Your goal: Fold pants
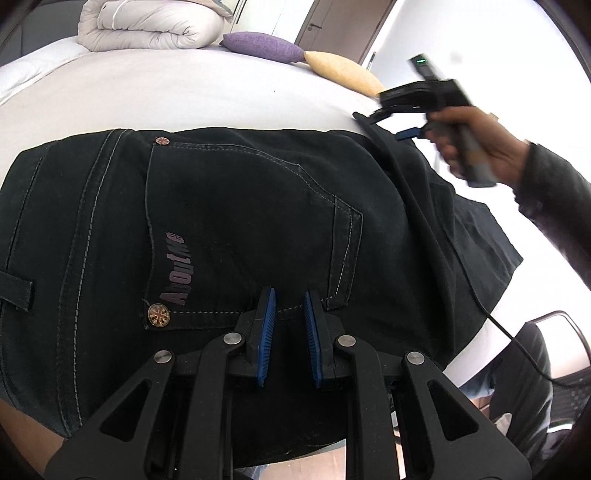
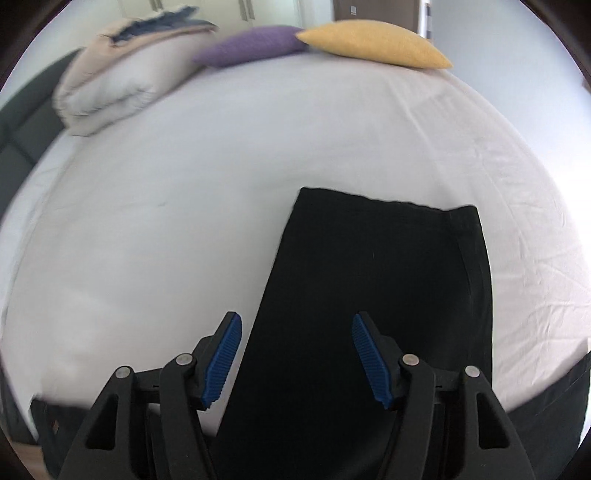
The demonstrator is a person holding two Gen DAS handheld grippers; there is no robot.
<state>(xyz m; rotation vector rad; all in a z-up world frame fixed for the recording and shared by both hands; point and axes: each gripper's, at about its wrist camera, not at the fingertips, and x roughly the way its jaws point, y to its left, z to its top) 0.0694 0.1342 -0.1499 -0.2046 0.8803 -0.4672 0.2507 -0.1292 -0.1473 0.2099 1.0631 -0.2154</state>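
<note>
Two views, both filled with black pants [image 1: 240, 206] laid flat on a white bed sheet [image 1: 184, 96]. In the left wrist view, lying crosswise: waistband and belt loop at the left edge of the frame, back pocket [image 1: 251, 229] with rivets and pale lettering in the middle, legs running off toward the right. In the right wrist view, seen lengthwise: rising from the bottom of the frame to a straight hem edge just below centre, leaning slightly right.

Left gripper [image 1: 289, 306] pointing steeply down at bottom centre, blue pads drawn close with only a slim gap, tips at the pocket's lower seam; cannot tell whether cloth is nipped. Right gripper [image 2: 295, 354] spread wide, nothing between its pads, hovering over the leg's left border. Seen also at upper right of the left wrist view, blurred, carried by a hand [image 1: 476, 147] wrapped around the handle, dark sleeve [image 1: 554, 199] behind.

Along the far side of the bed: folded duvet [image 1: 147, 26], purple cushion [image 1: 258, 46], yellow cushion [image 1: 343, 72].
</note>
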